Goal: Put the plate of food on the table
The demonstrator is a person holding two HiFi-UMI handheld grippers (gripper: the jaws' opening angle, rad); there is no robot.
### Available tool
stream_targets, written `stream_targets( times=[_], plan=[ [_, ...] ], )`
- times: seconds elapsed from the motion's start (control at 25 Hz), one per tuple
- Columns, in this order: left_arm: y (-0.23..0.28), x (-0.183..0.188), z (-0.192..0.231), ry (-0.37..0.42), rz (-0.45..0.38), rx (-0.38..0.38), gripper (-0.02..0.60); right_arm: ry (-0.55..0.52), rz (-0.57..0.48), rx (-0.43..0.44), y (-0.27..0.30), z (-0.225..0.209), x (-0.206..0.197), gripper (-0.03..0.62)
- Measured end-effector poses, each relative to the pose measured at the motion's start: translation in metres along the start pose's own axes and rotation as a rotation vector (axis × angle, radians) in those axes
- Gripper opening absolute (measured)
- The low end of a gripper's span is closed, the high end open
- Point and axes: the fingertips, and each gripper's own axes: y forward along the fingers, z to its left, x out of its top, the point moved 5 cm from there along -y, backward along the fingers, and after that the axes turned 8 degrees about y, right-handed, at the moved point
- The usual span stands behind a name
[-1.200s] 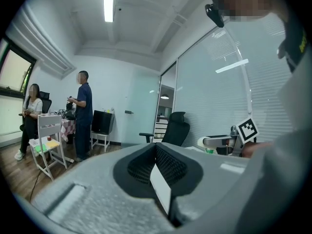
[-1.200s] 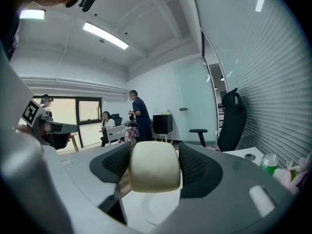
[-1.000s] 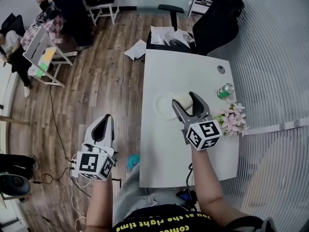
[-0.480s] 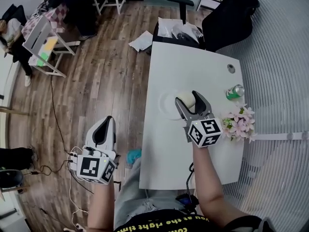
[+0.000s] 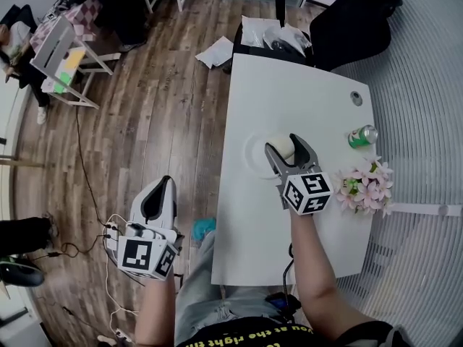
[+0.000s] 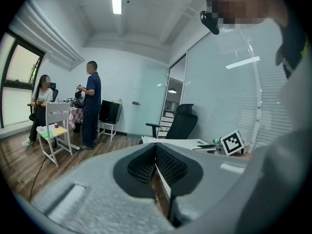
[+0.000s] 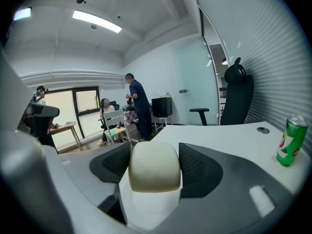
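Observation:
A white plate [image 5: 255, 155] with a pale bun [image 5: 281, 147] on it lies on the white table [image 5: 296, 85]. My right gripper [image 5: 284, 145] hovers low over the plate, open, its jaws standing on either side of the bun. In the right gripper view the bun [image 7: 154, 165] fills the gap between the dark pads [image 7: 197, 169], and the plate [image 7: 146, 211] shows beneath. Whether the pads touch the bun is unclear. My left gripper [image 5: 161, 191] hangs shut over the wooden floor, left of the table, holding nothing; its jaws meet in the left gripper view [image 6: 156, 165].
A green can [image 5: 362, 136] and a bunch of pink flowers [image 5: 369, 188] stand near the table's right edge. A black office chair [image 5: 347, 13] and papers sit beyond the far end. People and a white chair [image 5: 61, 63] are far left.
The right gripper stays at the plate with the same jaw opening. The left gripper has sunk lower in the head view as the view shifted.

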Motion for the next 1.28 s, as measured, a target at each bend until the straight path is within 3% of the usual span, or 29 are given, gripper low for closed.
stream_targets(
  times=[0.6,1.28],
  plan=[
    [0.010,-0.014,0.004,-0.022,0.024,-0.019,0.000,-0.037,0.139,-0.059,0.033,-0.014,-0.052,0.321],
    [0.016,-0.017,0.010,-0.025,0.037,-0.037,0.000,-0.251,0.301,-0.084,0.046,-0.003,-0.072,0.324]
  ],
)
